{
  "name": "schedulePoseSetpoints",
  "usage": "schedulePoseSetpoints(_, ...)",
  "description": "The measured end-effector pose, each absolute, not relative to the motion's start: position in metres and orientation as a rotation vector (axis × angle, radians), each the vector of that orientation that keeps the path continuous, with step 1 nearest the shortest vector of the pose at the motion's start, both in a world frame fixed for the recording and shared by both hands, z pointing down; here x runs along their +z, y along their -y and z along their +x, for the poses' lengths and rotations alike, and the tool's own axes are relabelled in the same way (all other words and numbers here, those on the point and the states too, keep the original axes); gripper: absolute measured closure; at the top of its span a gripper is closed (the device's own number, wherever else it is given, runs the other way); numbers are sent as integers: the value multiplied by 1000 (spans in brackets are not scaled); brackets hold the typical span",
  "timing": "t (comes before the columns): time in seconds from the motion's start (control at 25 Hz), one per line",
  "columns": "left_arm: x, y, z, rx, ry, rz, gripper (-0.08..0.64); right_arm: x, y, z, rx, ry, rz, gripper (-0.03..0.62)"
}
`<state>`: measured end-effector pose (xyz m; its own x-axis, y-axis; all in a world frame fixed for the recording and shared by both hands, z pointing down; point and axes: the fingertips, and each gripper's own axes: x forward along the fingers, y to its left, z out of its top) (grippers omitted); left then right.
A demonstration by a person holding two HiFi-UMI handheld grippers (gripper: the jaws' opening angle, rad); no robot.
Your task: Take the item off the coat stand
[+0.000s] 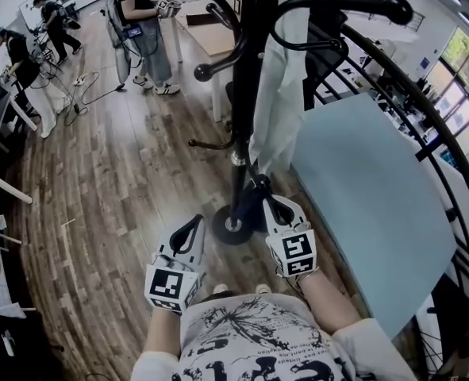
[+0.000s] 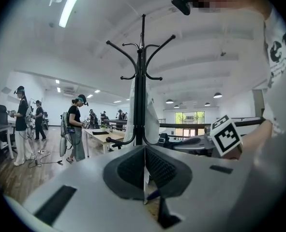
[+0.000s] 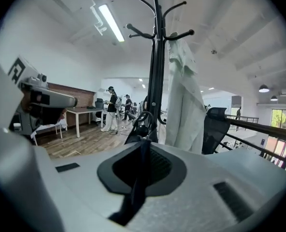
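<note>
My right gripper (image 1: 275, 207) is clamped nearly flat on a thin dark strap (image 3: 135, 187); the strap sits pinched between the pads and trails back over the gripper body; its far end seems to loop by a low ball-tipped hook (image 3: 139, 129) of the coat stand (image 1: 247, 94), low on the pole, not yet lifted clear; which hook bears it I can't tell for sure. My left gripper (image 1: 194, 225) is closed with nothing in it, hanging near the stand's base (image 1: 232, 227) over the wooden floor (image 1: 123, 189). A pale garment (image 3: 184, 95) hangs from an upper hook, just beside the pole.

Risks, as I judge them: the strap is thin, so it could slide out of the pads under a tug; a level pull instead of a lift could snag the loop on the ball tip and rock or tip the stand; nothing steadies the pole; the strap could drag the garment along.

Writing: none readable; only black-and-white square markers on the gripper cubes (image 1: 297, 251); the print on my shirt (image 1: 250, 340) is illegible.
</note>
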<state>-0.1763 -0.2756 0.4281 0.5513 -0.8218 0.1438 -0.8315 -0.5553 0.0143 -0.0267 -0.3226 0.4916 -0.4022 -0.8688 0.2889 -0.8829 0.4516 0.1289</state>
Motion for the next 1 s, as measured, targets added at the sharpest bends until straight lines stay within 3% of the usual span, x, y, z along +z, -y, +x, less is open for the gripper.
schedulePoseSetpoints(0.6,400,275,-125,136,1470,2744,555,398,293,54,37,2473,1633,595)
schedulePoseSetpoints(1.0,386,279,-119,117,1526,2762,555,389,300,81,25,2490,1679,595)
